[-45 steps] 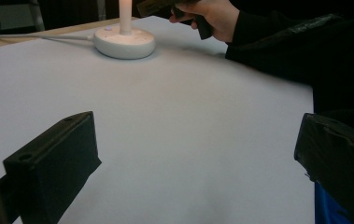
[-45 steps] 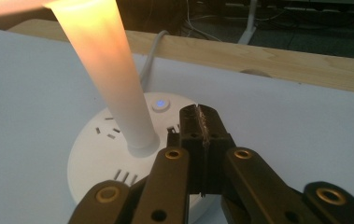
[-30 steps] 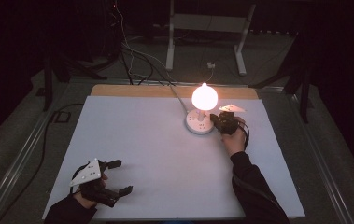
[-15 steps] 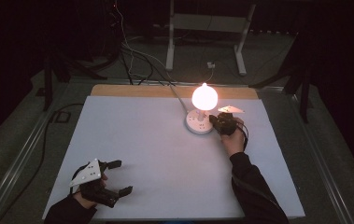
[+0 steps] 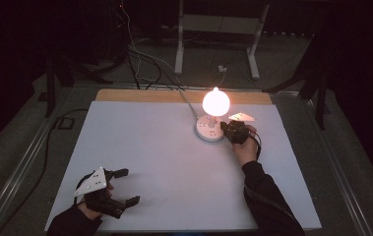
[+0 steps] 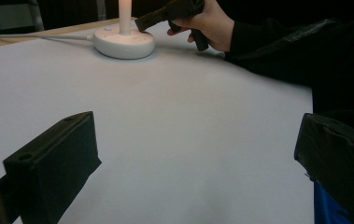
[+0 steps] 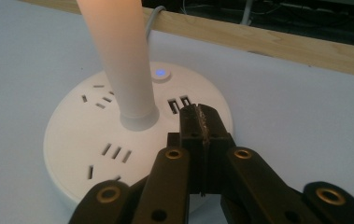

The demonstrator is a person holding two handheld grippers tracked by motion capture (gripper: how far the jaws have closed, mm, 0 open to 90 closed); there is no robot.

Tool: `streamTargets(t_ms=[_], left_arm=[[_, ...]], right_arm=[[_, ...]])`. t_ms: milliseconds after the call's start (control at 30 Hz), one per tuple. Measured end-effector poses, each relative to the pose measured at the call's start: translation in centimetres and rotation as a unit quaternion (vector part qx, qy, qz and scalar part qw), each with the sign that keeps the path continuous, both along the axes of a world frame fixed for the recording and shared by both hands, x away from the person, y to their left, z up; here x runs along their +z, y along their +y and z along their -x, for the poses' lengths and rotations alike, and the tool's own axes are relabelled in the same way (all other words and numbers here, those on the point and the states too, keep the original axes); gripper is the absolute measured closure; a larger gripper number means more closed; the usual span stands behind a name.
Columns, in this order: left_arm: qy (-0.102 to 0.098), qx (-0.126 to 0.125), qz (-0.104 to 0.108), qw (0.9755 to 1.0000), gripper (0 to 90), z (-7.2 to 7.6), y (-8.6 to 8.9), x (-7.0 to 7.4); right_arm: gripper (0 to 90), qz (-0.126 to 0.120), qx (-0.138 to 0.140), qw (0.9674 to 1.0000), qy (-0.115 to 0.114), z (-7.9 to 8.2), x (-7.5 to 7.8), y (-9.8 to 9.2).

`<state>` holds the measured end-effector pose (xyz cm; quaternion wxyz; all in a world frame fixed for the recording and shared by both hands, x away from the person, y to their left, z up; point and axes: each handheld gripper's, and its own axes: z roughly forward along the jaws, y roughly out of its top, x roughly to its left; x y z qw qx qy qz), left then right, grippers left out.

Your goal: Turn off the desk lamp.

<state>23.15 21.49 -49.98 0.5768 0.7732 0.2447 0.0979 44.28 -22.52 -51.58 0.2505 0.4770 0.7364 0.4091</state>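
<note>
Right gripper (image 7: 201, 116) closed, its 2 jaws pressed flat together with nothing between, tips over the top of the round white socket base (image 7: 95, 154), just beside the 2 small slots near the lit blue button (image 7: 160, 73); touching or hovering, cannot tell. Seen from above, same gripper (image 5: 227, 129) at the right edge of the base (image 5: 204, 132), held by a hand (image 5: 245, 150) in a dark sleeve. Base far on the table (image 5: 139, 147), toward the right of the middle, near the wooden back edge (image 5: 139, 96), with a white cable (image 5: 186, 102) running off behind. Lamp (image 5: 216, 102) upright from the middle of the base, globe glowing bright; stem (image 7: 121, 60) warm-lit, just left of the closed tips. Left gripper (image 5: 125, 188) well apart, near the front left corner, jaws wide with bare white tabletop between them. From the left gripper view, base (image 6: 124, 43) far ahead, right gripper (image 6: 139, 23) level over its rim.
</note>
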Motion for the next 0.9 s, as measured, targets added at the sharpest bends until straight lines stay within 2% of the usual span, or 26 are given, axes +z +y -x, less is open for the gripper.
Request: streamTargets(t_ms=[100, 367, 467, 733, 900], left_arm=[[0.001, 0.003, 0.003, 1.0, 0.5, 0.0, 0.1, 0.0], [-0.001, 0.0, 0.001, 1.0, 0.5, 0.0, 0.0, 0.0], [0.001, 0.001, 0.003, 1.0, 0.5, 0.0, 0.1, 0.0], [0.0, 0.001, 0.001, 1.0, 0.5, 0.0, 0.0, 0.0], [0.0, 0.001, 0.001, 1.0, 0.5, 0.0, 0.0, 0.0]], right_arm=[[89.8, -0.007, 0.003, 1.0, 0.004, -0.1, 0.3, -0.2], [89.9, -0.033, 0.001, 0.9994, -0.014, 0.2, 2.2, -0.6], [89.9, -0.034, 0.001, 0.9993, -0.017, 0.2, 2.6, -0.6], [89.9, -0.035, -0.001, 0.9993, -0.013, 0.2, 2.4, -0.7], [89.8, -0.027, 0.001, 0.9996, -0.01, 0.1, 2.0, -0.5]])
